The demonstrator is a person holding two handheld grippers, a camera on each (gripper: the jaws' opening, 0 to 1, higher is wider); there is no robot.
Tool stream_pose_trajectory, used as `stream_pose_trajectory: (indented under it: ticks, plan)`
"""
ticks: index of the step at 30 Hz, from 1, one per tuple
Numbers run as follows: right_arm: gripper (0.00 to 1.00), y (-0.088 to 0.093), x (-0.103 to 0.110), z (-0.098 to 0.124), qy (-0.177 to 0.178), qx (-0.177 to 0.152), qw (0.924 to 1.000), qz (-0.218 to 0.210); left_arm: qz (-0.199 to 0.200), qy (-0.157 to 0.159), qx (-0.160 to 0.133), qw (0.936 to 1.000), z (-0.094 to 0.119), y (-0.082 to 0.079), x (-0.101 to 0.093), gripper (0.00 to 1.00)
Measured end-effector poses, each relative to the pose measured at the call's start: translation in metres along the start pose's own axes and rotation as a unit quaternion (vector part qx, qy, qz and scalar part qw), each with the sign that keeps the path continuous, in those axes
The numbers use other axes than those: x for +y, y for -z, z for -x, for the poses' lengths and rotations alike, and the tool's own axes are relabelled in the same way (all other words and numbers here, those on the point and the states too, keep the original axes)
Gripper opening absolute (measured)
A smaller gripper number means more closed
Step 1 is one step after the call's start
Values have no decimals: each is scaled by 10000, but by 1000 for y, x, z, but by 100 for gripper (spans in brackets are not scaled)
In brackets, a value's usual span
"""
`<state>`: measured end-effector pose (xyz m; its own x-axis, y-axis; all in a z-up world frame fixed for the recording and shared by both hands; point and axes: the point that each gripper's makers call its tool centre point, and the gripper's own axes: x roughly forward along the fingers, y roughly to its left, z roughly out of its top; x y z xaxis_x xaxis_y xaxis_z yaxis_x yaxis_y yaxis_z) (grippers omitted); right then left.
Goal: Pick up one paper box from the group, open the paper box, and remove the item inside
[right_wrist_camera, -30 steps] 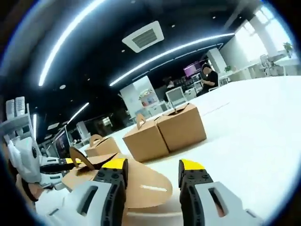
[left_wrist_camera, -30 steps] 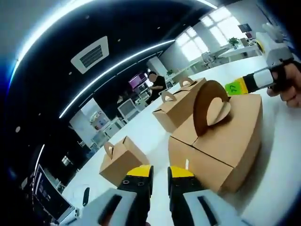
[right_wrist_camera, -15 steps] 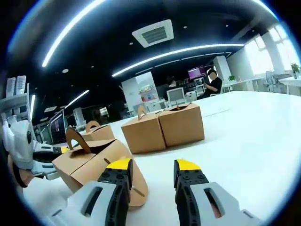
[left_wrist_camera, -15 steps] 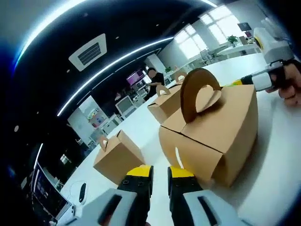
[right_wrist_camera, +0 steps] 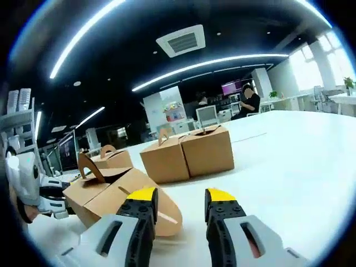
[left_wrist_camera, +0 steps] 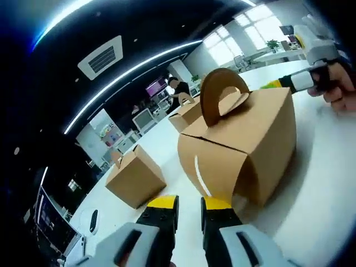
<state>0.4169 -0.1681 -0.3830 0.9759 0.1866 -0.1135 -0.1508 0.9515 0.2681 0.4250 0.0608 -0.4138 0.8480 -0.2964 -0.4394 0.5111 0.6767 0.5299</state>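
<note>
A brown paper box (left_wrist_camera: 239, 147) with a round arched handle (left_wrist_camera: 222, 103) stands on the white table (left_wrist_camera: 328, 189), right in front of my left gripper (left_wrist_camera: 188, 204). That gripper's jaws stand almost together with nothing between them, the right tip just under the box's near lower edge. In the right gripper view the same box (right_wrist_camera: 105, 192) lies low at the left, with a rounded side flap (right_wrist_camera: 167, 214) sticking out. My right gripper (right_wrist_camera: 181, 197) is open, and the flap's edge reaches into the gap by its left jaw. The left gripper (right_wrist_camera: 41, 194) touches the box's far end.
Another closed box (left_wrist_camera: 136, 178) sits left of the near one, with more boxes (left_wrist_camera: 186, 111) behind. In the right gripper view two boxes (right_wrist_camera: 189, 153) stand side by side ahead, and one (right_wrist_camera: 114, 158) further left. A hand (left_wrist_camera: 339, 89) holds the right gripper (left_wrist_camera: 303, 80). A person (right_wrist_camera: 248, 100) sits far back.
The left gripper view has closed in on the box, whose near corner now looms large. The right gripper view has pulled back a little, so the flap looks smaller.
</note>
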Motion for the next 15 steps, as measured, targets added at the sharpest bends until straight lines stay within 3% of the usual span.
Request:
stream_pose_trajectory:
  ticks: [7,10,15]
  plan:
    - [37,-30,7,18,-339,-243,9990,-168,594,270,-34,9979,24,9,14,28]
    - [37,-42,10,30,-537,-287,9981,-66,811,383,-185,9958,43,8,24,30]
    - [37,-41,13,44,-1005,-3,9948,150,981,835,-346,9911,67,7,17,36]
